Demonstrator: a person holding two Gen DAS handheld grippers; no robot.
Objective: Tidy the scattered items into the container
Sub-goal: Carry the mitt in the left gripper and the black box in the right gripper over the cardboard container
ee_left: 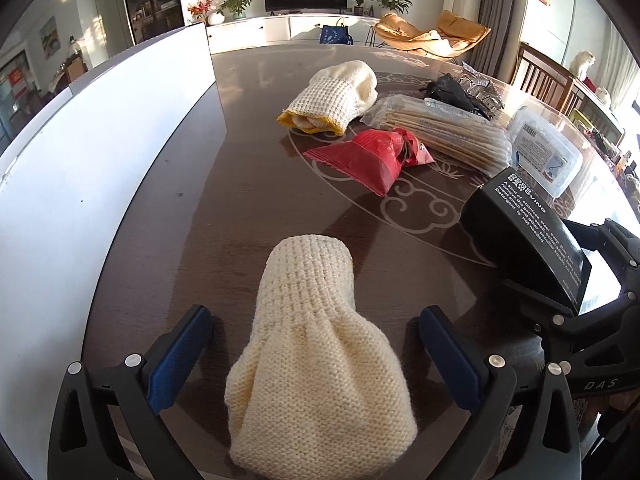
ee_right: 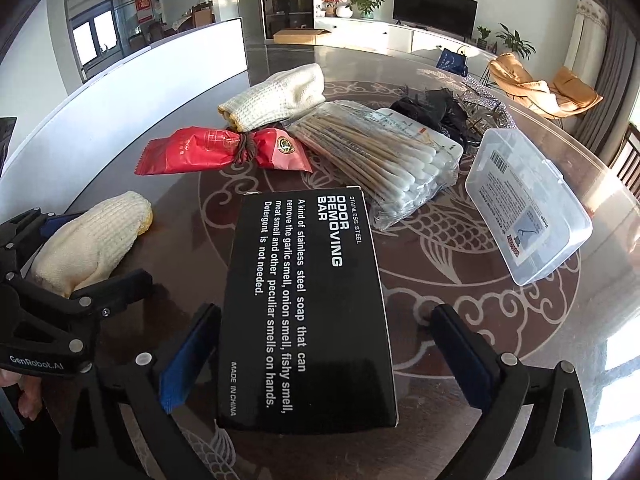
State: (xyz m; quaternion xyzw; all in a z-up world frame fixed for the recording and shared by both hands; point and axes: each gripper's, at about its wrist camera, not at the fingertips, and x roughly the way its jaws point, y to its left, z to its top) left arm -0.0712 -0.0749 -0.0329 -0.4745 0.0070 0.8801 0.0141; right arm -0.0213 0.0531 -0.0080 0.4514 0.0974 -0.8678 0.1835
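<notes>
The left gripper (ee_left: 312,364) has its jaws spread wide around a cream knitted glove (ee_left: 308,344) on the counter (ee_left: 240,216), pads clear. The right gripper (ee_right: 324,356) likewise straddles a black box (ee_right: 308,304), ungripped. Farther off lie a red packet (ee_right: 224,150), cotton swabs (ee_right: 384,160) and the white container (ee_left: 100,152).

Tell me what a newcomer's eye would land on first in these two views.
The black box with bold white lettering fills the right wrist view, lying on the table between the open right gripper fingers. In the left wrist view a cream knitted glove lies between the open left gripper fingers. Behind them, a red packet stands out on the dark wood.
</notes>
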